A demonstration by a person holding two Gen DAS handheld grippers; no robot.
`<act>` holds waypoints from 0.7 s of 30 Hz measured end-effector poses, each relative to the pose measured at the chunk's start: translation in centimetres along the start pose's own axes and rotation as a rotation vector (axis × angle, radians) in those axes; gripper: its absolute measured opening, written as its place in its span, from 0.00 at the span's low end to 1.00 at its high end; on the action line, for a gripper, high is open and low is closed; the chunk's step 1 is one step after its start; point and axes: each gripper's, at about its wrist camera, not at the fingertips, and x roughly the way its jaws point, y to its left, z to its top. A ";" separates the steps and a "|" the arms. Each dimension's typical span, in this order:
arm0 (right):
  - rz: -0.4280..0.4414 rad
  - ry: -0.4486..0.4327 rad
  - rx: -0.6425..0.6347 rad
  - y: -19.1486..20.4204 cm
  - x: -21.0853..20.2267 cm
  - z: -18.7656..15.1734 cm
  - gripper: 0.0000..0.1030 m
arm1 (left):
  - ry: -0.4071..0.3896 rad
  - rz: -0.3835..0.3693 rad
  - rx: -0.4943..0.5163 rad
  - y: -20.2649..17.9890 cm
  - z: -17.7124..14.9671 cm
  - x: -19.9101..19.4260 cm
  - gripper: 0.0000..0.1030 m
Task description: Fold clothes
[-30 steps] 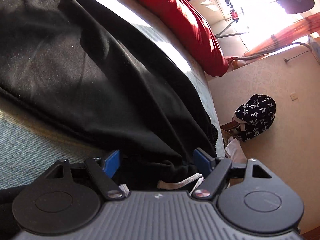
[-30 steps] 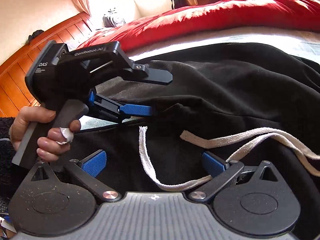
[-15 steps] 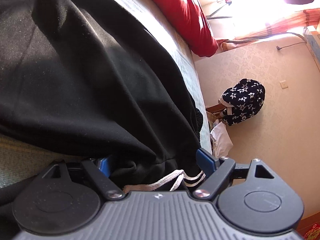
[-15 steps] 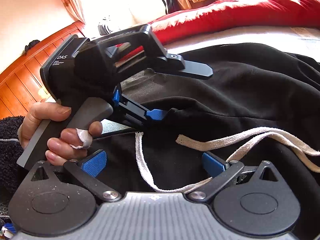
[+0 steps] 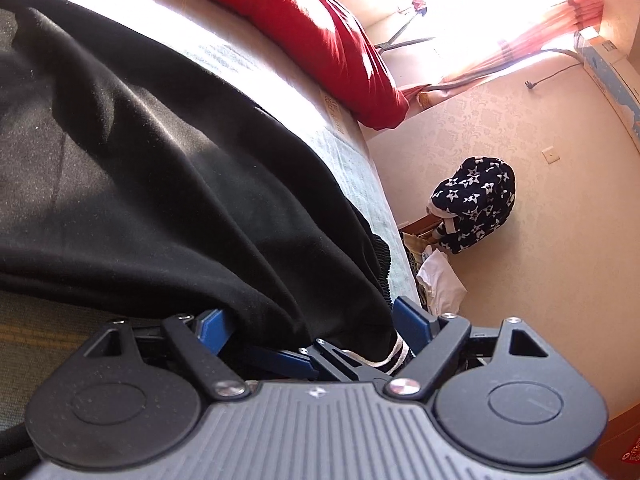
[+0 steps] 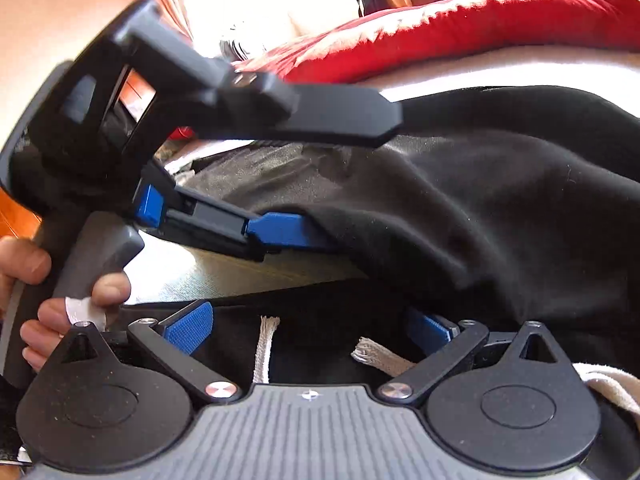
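Black garment [image 5: 168, 184] lies spread on bed [image 5: 348, 168], w/ one edge lifted off the sheet; in right-wrist view that raised fold [image 6: 460, 216] hangs from the left gripper [image 6: 296, 232], its blue fingers pinched together on the cloth.

Changes vs 1 s ago: left gripper was low, just beside the fabric edge near the drawstring; now it's higher and further across, dragging a flap of garment up & over so sheet shows beneath it; tool reads blurred, so prob. mid-motion. In left-wrist view the cloth now bunches right over the finger gap [image 5: 312, 320], striped cuff [image 5: 394, 360] tucked close in, more than before.

Right gripper [image 6: 308, 326]: jaws stand apart, same as 1 s ago; white drawstring [image 6: 266, 344] ends lie between them, not clamped; garment's lower part sits under it.

Meaning, as a judgement: a fold is under way, left side carrying an edge over the body of the garment; right appears only to be hovering by the waist end. Whether it's pinning cloth down, can't tell. Red duvet [image 6: 460, 28] behind is not involved.
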 end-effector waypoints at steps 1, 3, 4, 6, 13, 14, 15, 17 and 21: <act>0.015 -0.002 0.023 -0.3 -0.3 0.0 1.00 | 0.000 0.005 0.011 -0.2 -0.4 -0.5 0.81; 0.043 -0.007 0.022 0.0 -1.7 -0.2 1.00 | -0.001 0.015 0.034 -0.6 -1.2 -1.4 0.81; 0.058 -0.009 0.016 0.3 -2.5 -0.4 1.00 | -0.003 -0.005 0.043 -0.8 -1.7 -1.8 0.81; 0.066 -0.004 0.010 0.7 -3.5 -1.0 1.00 | -0.012 -0.013 0.036 -0.4 -2.4 -2.1 0.81; 0.000 -0.014 0.009 1.1 -8.1 -3.8 1.00 | -0.050 0.085 -0.081 2.9 -3.7 -3.8 0.76; -0.010 -0.017 0.009 1.2 -8.8 -4.2 1.00 | -0.062 0.099 -0.064 2.5 -3.8 -4.5 0.77; -0.013 -0.020 0.021 1.0 -9.4 -4.6 1.00 | -0.074 0.115 -0.039 1.9 -4.0 -5.2 0.77; -0.016 -0.024 0.056 0.3 -10.1 -5.3 1.00 | -0.095 0.147 0.006 0.6 -4.5 -6.3 0.78; -0.023 -0.019 0.117 -0.9 -9.7 -5.6 1.00 | -0.095 0.210 0.063 -0.7 -6.0 -8.0 0.79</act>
